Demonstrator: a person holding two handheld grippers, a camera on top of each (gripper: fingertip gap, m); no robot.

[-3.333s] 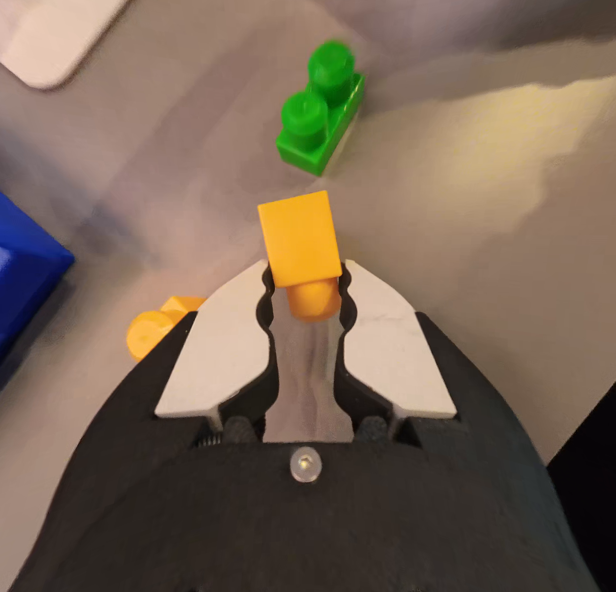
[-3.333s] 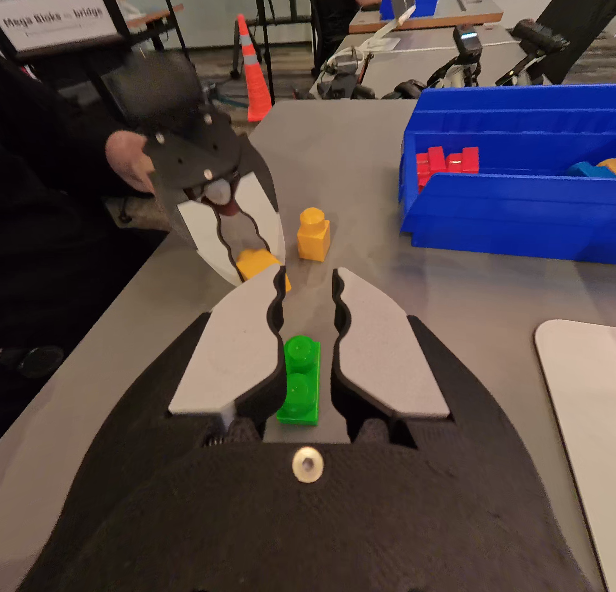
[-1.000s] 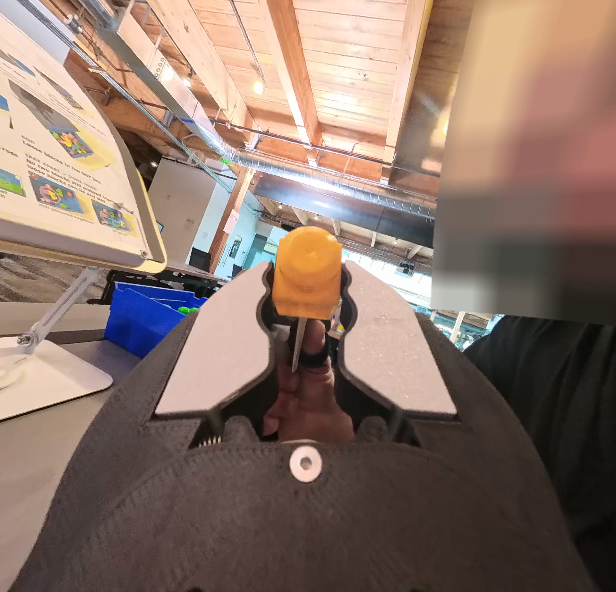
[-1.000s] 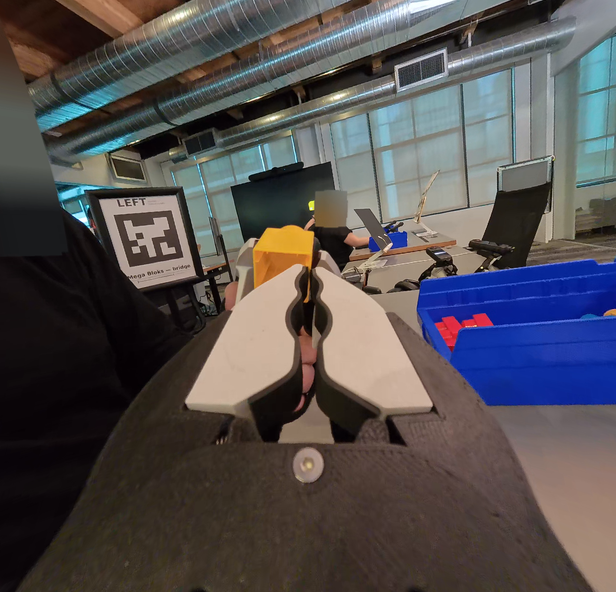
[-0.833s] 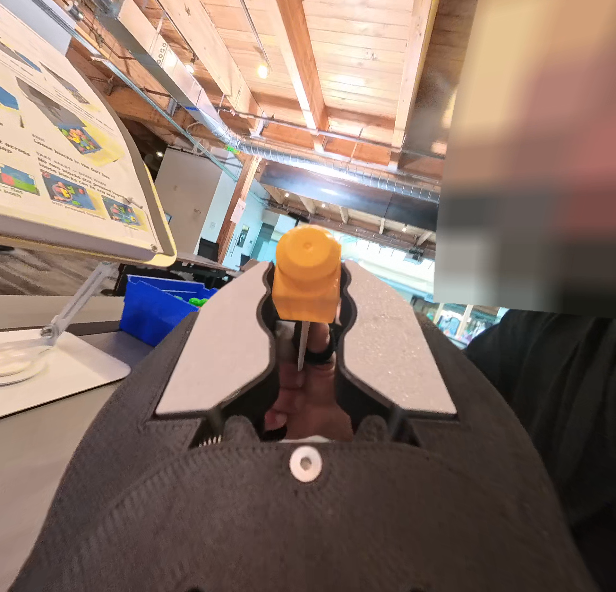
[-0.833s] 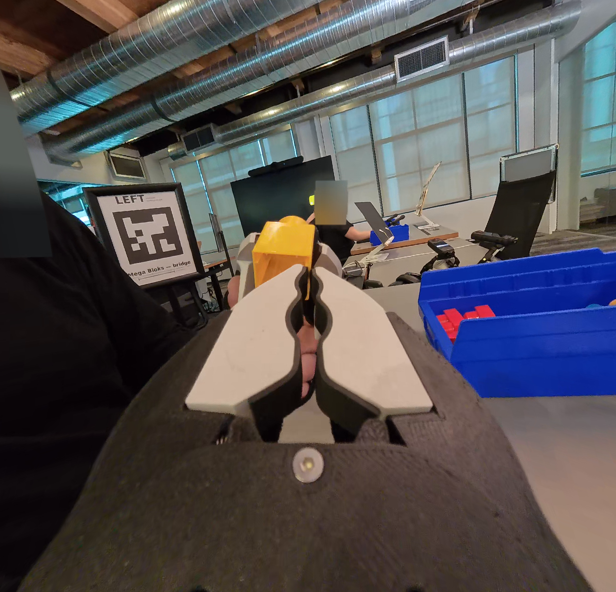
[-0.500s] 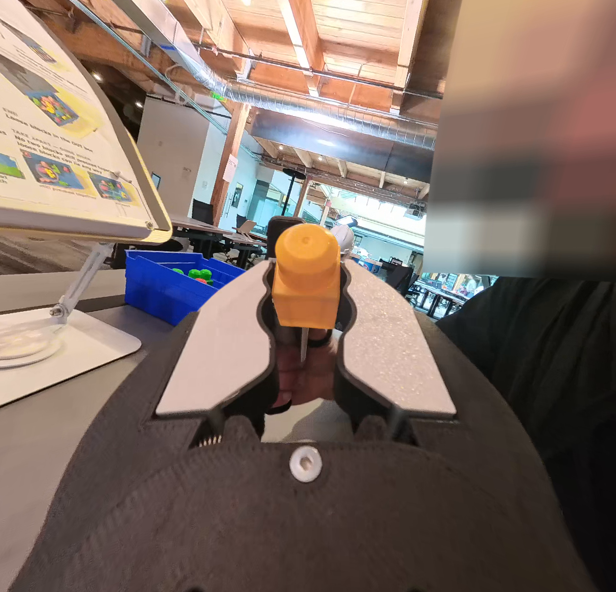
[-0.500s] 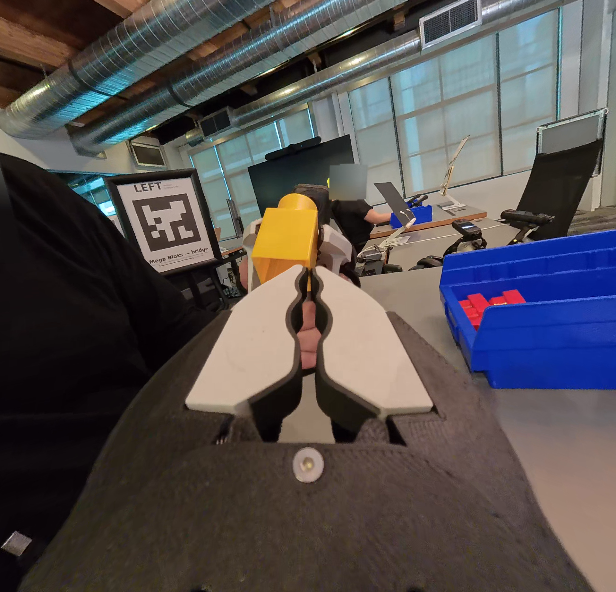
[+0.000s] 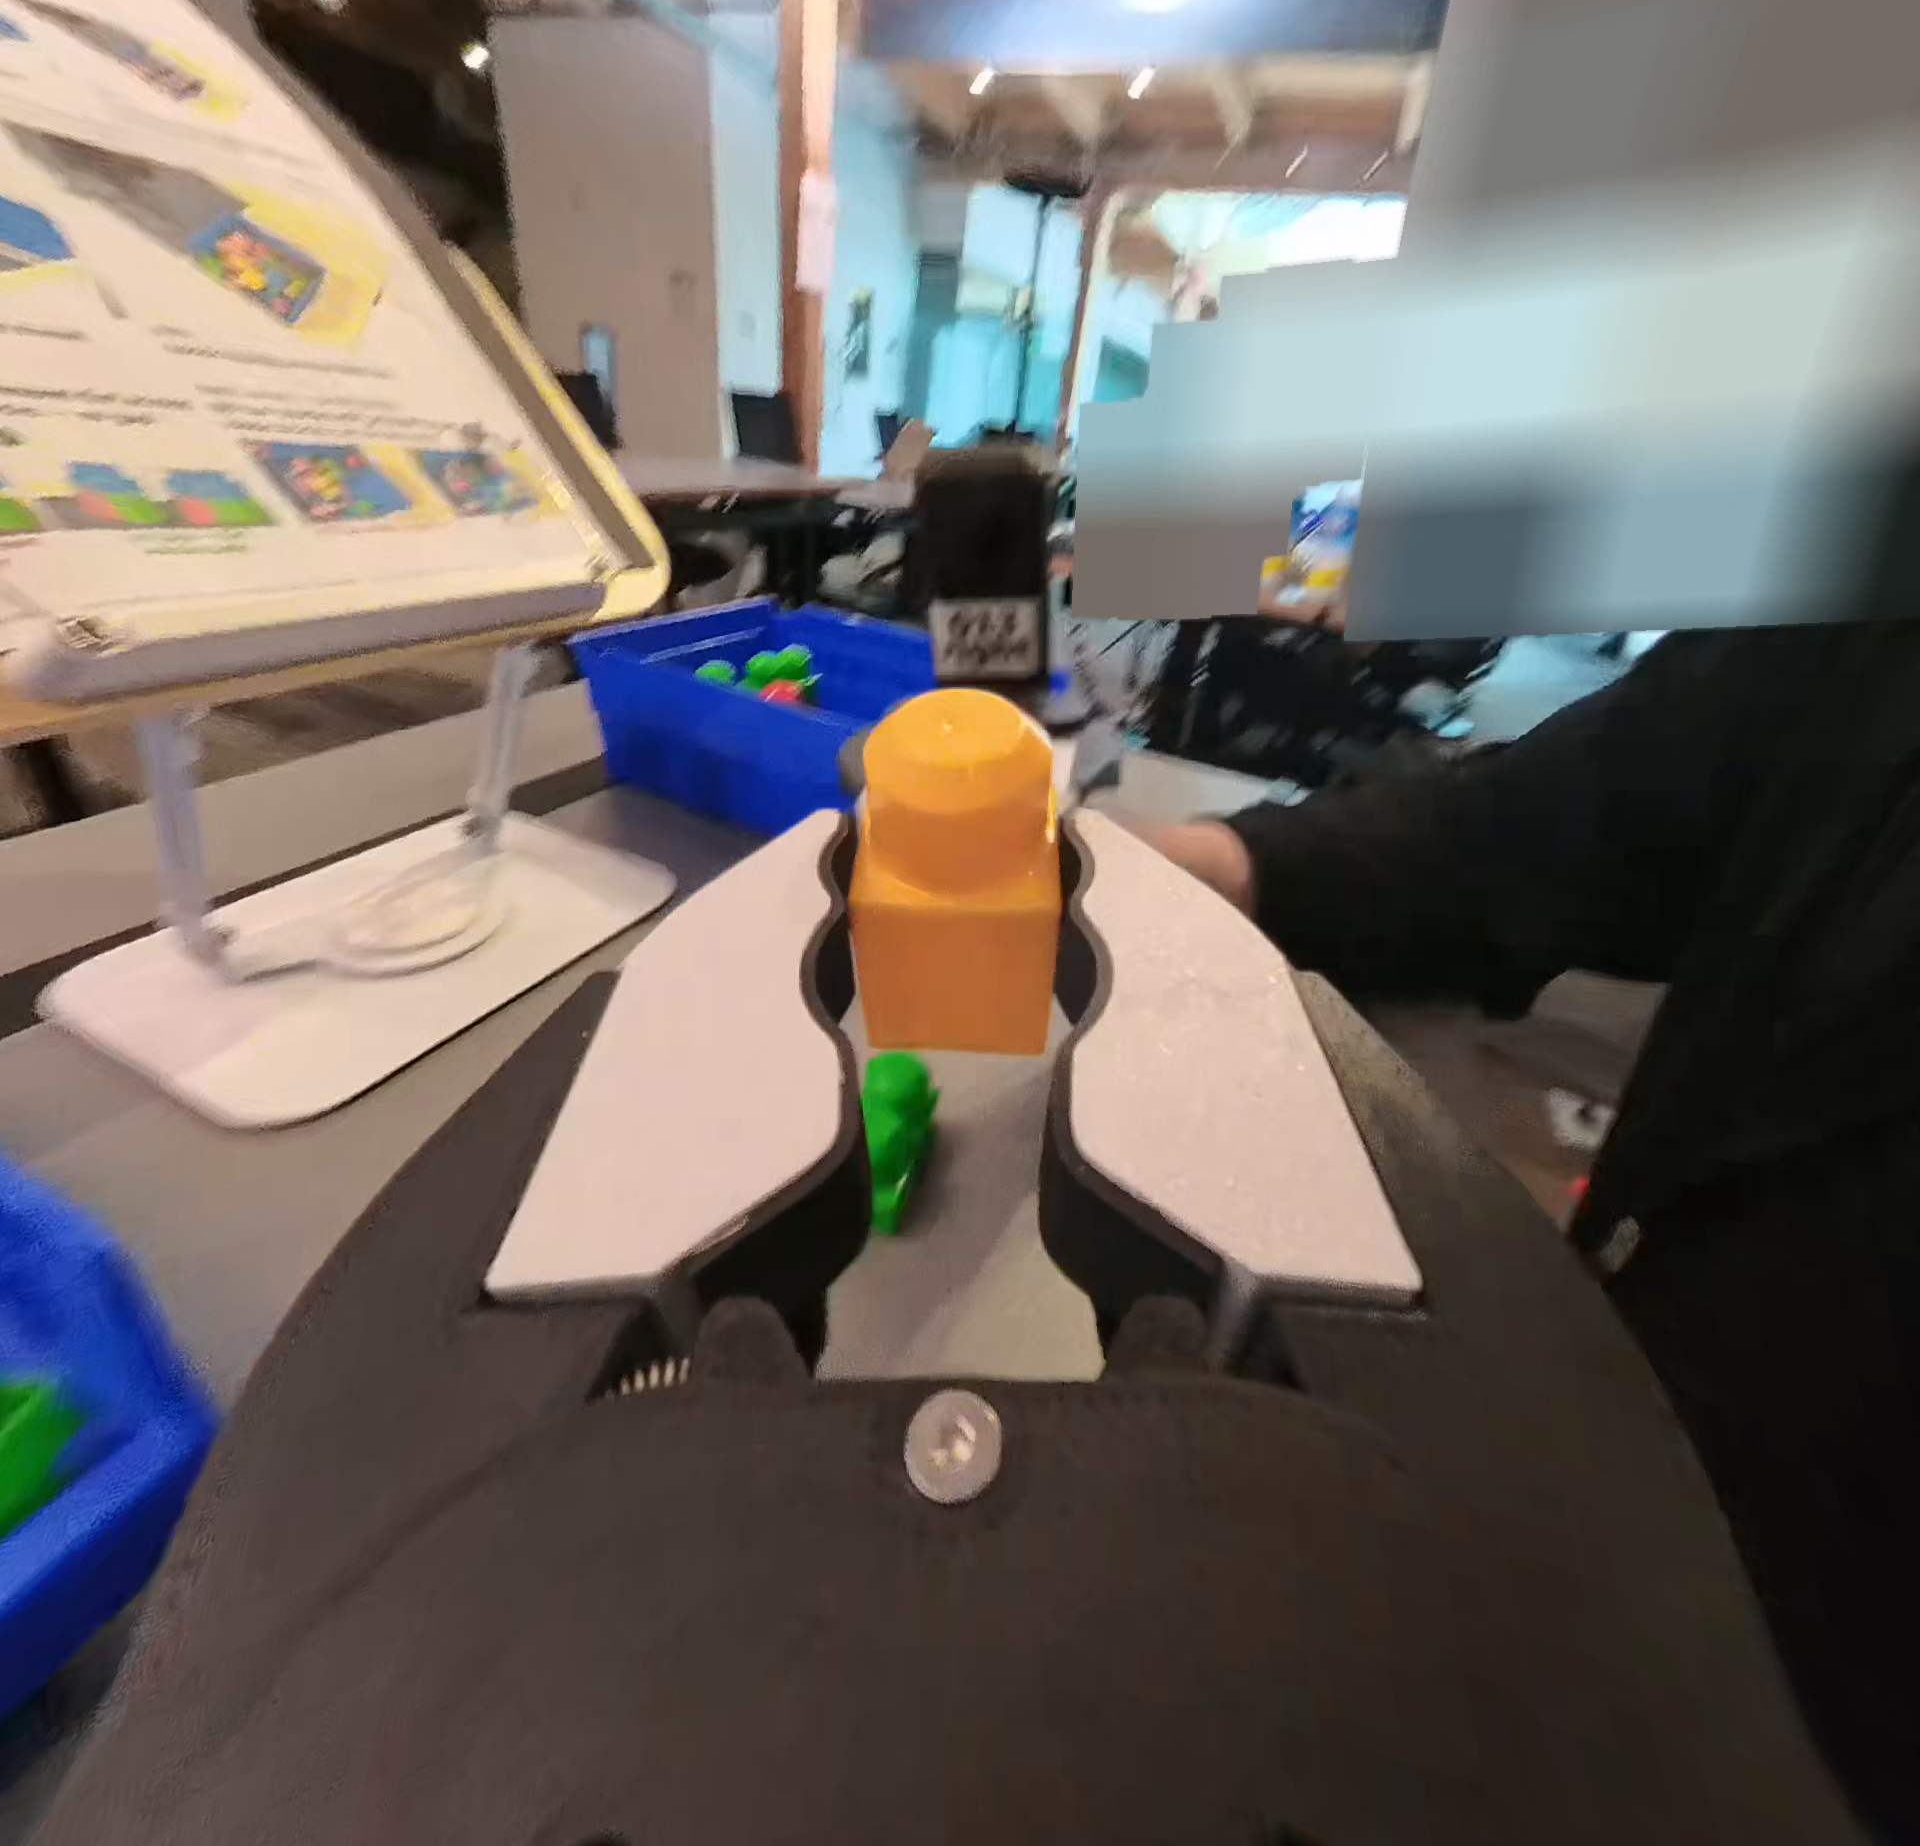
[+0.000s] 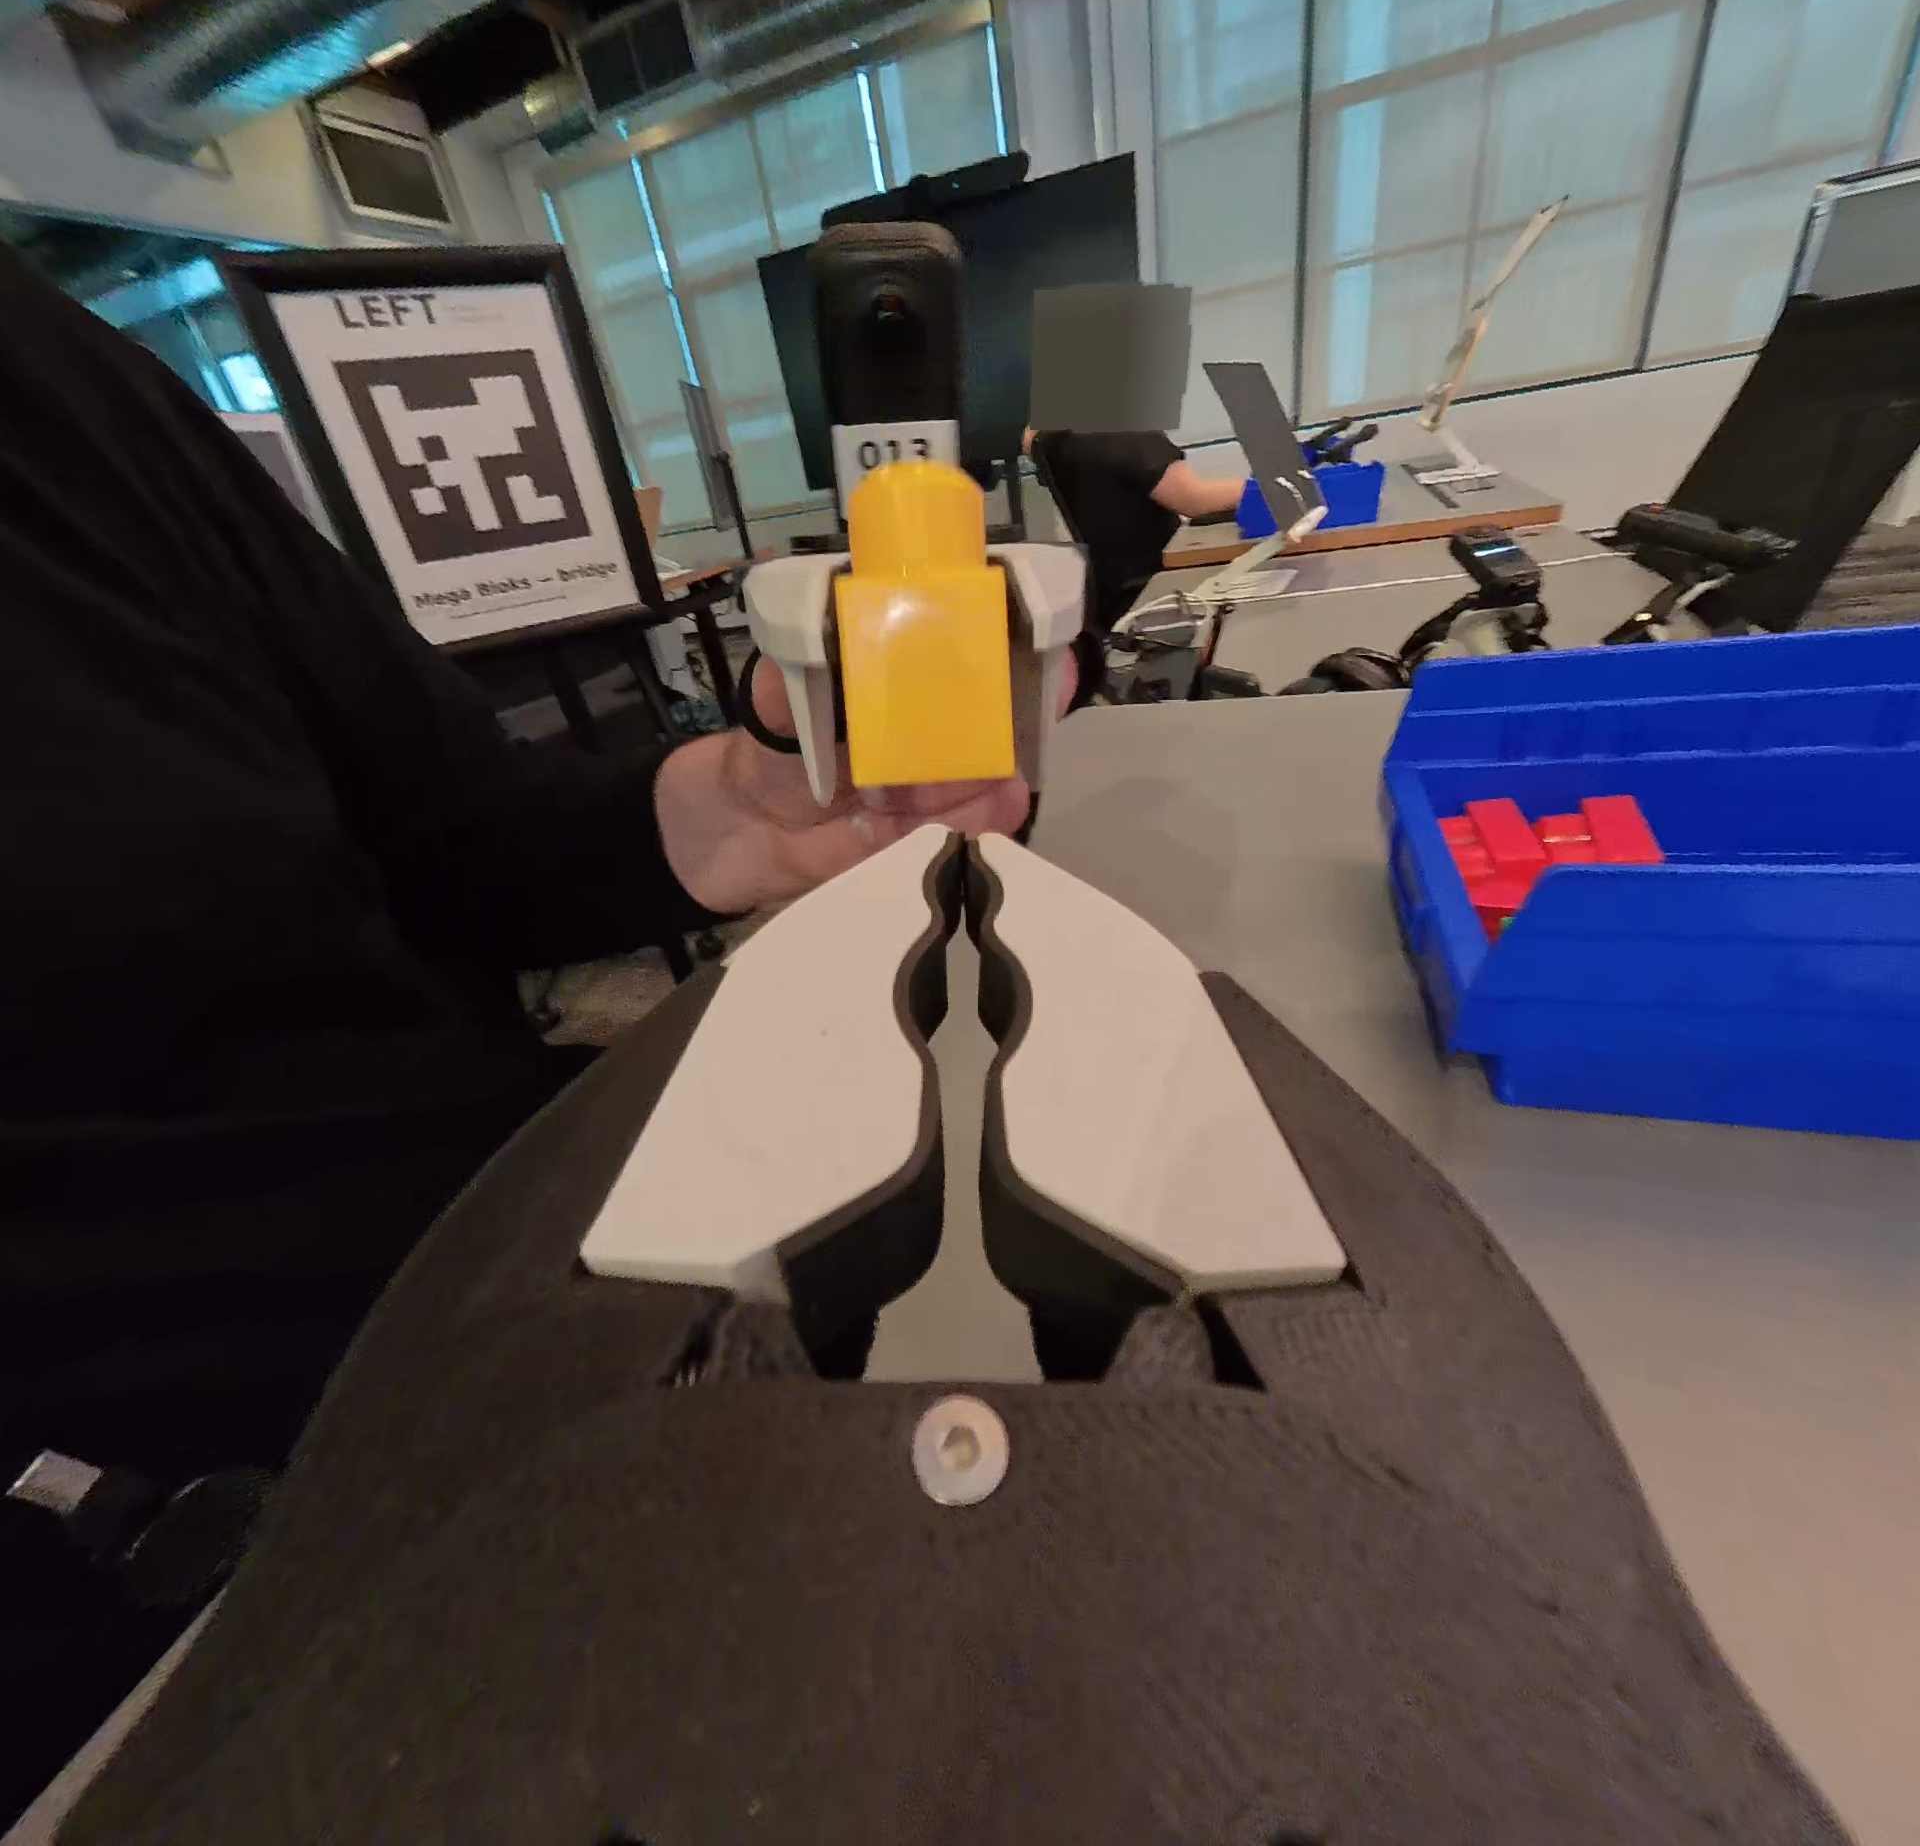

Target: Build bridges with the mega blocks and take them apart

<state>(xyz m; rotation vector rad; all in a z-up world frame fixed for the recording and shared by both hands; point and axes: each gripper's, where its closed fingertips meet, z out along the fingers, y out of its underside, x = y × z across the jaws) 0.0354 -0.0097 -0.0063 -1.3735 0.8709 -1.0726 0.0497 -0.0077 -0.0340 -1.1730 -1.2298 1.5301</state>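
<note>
My left gripper (image 9: 954, 840) is shut on a yellow-orange one-stud block (image 9: 951, 913), stud up, with both pads pressed on its sides. The right wrist view shows the same block (image 10: 925, 664) held upright between the left gripper's white fingers (image 10: 795, 643), above the table's left edge. My right gripper (image 10: 964, 846) is shut with nothing between its pads, just below and in front of that block. A green two-stud block (image 9: 899, 1136) lies on the grey table (image 9: 966, 1308), seen between the left fingers.
A blue bin (image 10: 1662, 975) holding red blocks (image 10: 1538, 846) stands at the right. Another blue bin (image 9: 707, 747) with green blocks is farther off, and a third (image 9: 73, 1433) is at the near left. A white stand (image 9: 343, 975) holds an instruction sheet. A person's dark sleeve (image 9: 1558, 840) is at the right. Spacing between my two grippers at the tips: around 4 cm.
Both grippers tilted down from pointing at the ceiling, bringing the table and green block into view. The left still holds the yellow-orange block; the right stayed shut and now sits slightly apart from it.
</note>
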